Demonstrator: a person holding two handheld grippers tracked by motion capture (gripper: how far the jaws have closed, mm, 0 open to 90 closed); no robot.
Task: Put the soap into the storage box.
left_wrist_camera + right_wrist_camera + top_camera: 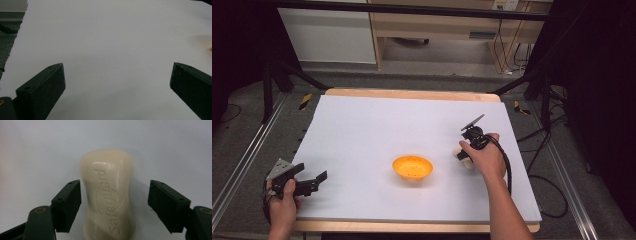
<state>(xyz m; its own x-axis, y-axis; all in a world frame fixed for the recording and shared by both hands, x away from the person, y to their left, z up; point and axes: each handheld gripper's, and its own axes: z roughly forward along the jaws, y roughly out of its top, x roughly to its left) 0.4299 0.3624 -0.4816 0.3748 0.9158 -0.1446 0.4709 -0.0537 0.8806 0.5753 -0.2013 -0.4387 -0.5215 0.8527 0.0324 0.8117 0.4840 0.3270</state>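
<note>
Soap bar (108,195) was the whole job here, lying flat on the white surface (377,125), right of the orange bowl (412,167). Your right tongs (113,202) straddled it, half spread, left pad about touching, right pad apart, so I'd say you needed to squeeze, then lift. Left tongs (117,82) were spread wide over nothing.

Lab: framed rig (257,145), cables (542,150)

Cream soap bar (108,195), orange bowl (412,167), white table sheet (377,125)
</note>
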